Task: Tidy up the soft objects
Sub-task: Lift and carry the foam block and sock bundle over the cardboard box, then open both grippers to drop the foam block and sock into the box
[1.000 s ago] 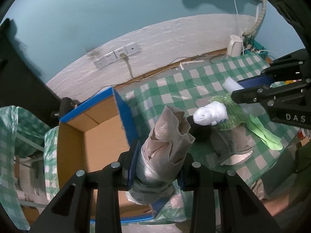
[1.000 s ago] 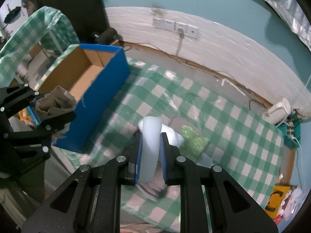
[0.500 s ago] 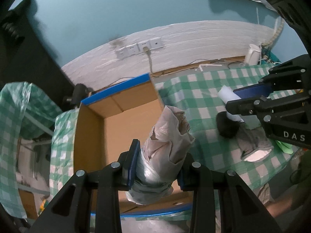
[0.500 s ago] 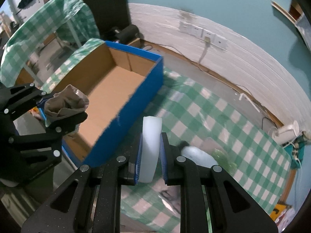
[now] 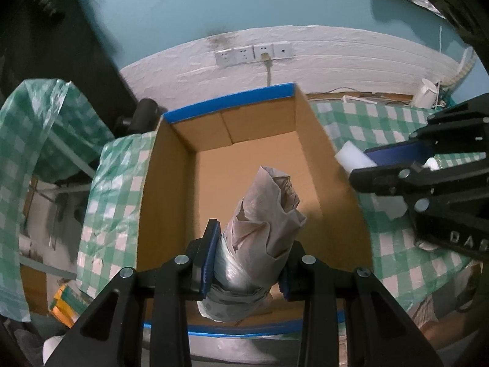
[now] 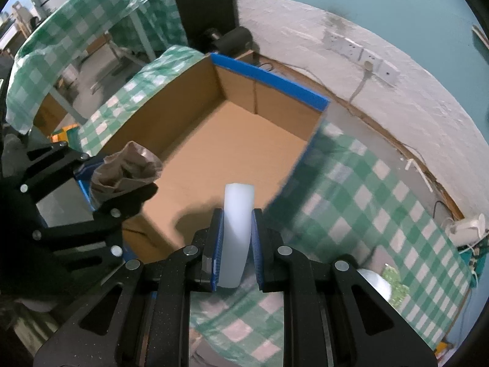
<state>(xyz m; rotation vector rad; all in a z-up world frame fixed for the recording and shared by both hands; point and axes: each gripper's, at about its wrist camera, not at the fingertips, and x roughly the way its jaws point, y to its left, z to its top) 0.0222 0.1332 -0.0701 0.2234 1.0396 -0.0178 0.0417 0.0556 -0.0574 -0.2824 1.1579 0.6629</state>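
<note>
Beige crumpled bundle (image 5: 262, 220), grey-wrapped at its base, sits clamped in our left gripper (image 5: 249, 257) at lower centre; our right gripper (image 6: 237, 238) pinches a white foam block (image 6: 237, 235) over the cardboard box (image 6: 183, 98).

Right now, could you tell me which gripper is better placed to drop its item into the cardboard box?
Left. Its gripper holds the beige bundle above the box floor; the right gripper's white foam sits near the rim.
</note>
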